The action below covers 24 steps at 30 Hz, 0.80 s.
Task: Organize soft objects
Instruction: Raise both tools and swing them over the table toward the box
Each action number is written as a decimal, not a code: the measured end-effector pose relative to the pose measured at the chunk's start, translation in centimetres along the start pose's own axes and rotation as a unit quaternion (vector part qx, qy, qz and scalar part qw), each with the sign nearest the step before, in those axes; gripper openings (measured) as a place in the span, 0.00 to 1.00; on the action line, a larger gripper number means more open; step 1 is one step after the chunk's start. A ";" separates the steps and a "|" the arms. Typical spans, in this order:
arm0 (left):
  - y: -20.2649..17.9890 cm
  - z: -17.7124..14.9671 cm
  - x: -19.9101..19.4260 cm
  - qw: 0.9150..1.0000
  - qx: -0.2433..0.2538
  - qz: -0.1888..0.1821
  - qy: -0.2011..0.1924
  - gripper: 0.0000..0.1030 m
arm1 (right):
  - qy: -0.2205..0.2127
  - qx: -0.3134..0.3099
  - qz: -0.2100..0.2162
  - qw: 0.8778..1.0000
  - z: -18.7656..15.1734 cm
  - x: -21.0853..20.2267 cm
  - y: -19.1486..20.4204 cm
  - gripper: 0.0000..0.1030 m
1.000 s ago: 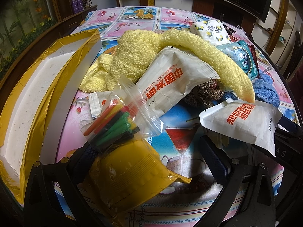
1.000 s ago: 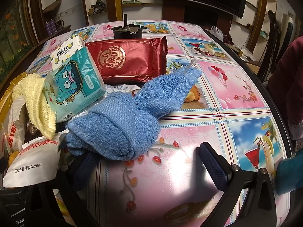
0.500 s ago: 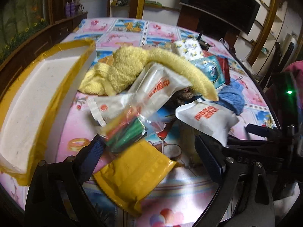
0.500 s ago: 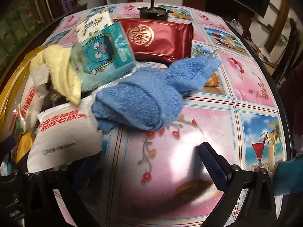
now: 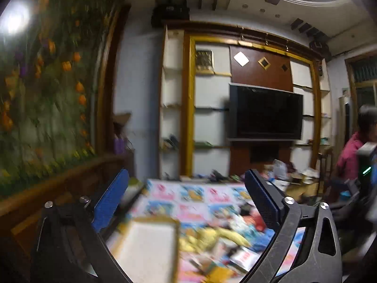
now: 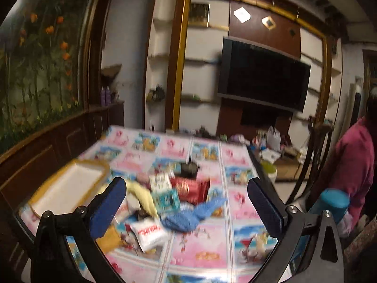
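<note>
- Both grippers up off the table [image 6: 195, 257], aimed roughly level across the room; no item picked, sorting not started as far as I can judge.
- Left gripper [image 5: 186, 193]: jaws opening, near full width, nothing between them.
- Right gripper [image 6: 186, 202]: jaws wide, empty.
- Soft stuff sits in a heap mid-table: blue towel [image 6: 188, 218] nearest, yellow towel [image 6: 143, 197] to its left, white glove pack [image 6: 148, 233] near edge, red pouch [image 6: 190, 187] and tissue packs behind.
- White gold-rimmed tray [image 6: 68, 186] at left looks like the drop target.
- Next: tilt one gripper down, approach the blue towel, pinch a thick fold.
</note>
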<state>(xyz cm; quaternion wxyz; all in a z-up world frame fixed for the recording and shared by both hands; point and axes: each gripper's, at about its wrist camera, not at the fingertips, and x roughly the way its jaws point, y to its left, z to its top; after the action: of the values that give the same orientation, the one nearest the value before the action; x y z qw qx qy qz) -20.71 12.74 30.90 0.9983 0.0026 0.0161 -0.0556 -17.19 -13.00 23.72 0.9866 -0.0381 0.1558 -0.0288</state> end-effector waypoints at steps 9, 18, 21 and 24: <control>6.4 1.6 3.5 0.996 -0.041 -0.048 0.063 1.00 | 0.029 0.065 0.126 0.989 7.1 2.2 -2.1 1.00; 7.2 -8.7 -0.7 0.996 -0.070 0.041 0.024 1.00 | -0.010 0.010 0.099 0.995 -4.6 6.1 4.2 1.00; 8.3 -9.9 -0.1 0.995 -0.032 0.081 0.038 1.00 | -0.041 -0.003 0.138 0.990 -5.2 7.8 7.8 1.00; 10.6 -10.7 0.8 0.994 -0.054 0.080 0.053 1.00 | -0.021 -0.008 0.196 0.980 -4.3 10.2 11.6 1.00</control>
<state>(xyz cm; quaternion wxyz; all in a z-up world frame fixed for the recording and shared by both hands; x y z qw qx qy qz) -19.05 23.26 20.26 0.9960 -0.0466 0.0716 0.0257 -8.36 -2.49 15.57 0.9758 -0.0155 0.1402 0.1671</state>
